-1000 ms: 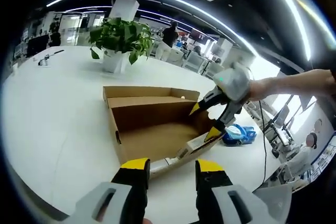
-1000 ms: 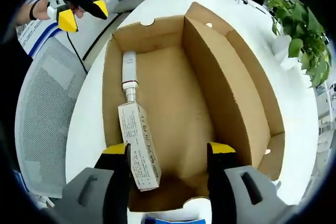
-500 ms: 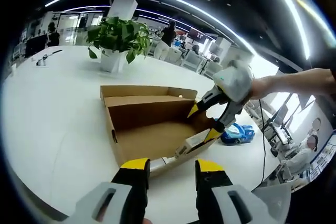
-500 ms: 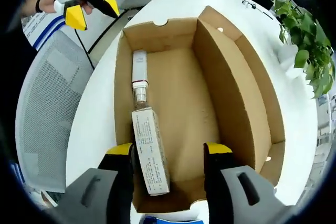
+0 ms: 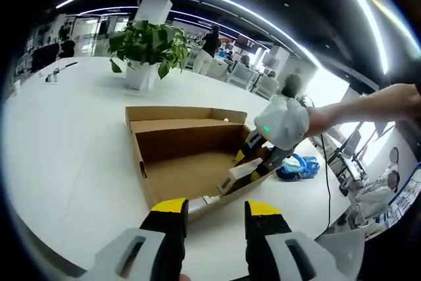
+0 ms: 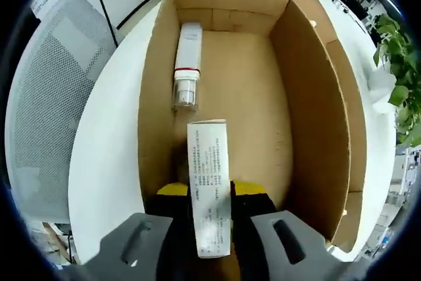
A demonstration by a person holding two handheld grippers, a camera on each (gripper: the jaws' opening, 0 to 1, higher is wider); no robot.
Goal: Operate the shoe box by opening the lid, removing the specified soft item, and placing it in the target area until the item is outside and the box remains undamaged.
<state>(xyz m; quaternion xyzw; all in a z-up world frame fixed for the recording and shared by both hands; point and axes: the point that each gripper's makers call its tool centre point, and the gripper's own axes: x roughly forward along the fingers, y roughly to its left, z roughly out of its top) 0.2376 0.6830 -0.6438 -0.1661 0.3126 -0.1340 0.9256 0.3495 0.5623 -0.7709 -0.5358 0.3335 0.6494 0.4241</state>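
Removal step: right gripper (image 6: 209, 192) clamps the carton (image 6: 209, 205) inside the shoe box (image 6: 152, 97); left gripper (image 5: 212, 210) hangs released. Next: lift straight out.

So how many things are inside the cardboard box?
2. A white printed carton is pinched in the right gripper at the near end, and a white tube lies along the box's left wall.

Open shoe box (image 5: 187, 153) mid-frame on table (image 5: 66, 149); potted plant (image 5: 148, 54) behind, upper left. Inside box: carton (image 6: 210, 189) lower centre, tube (image 6: 187, 64) above it.
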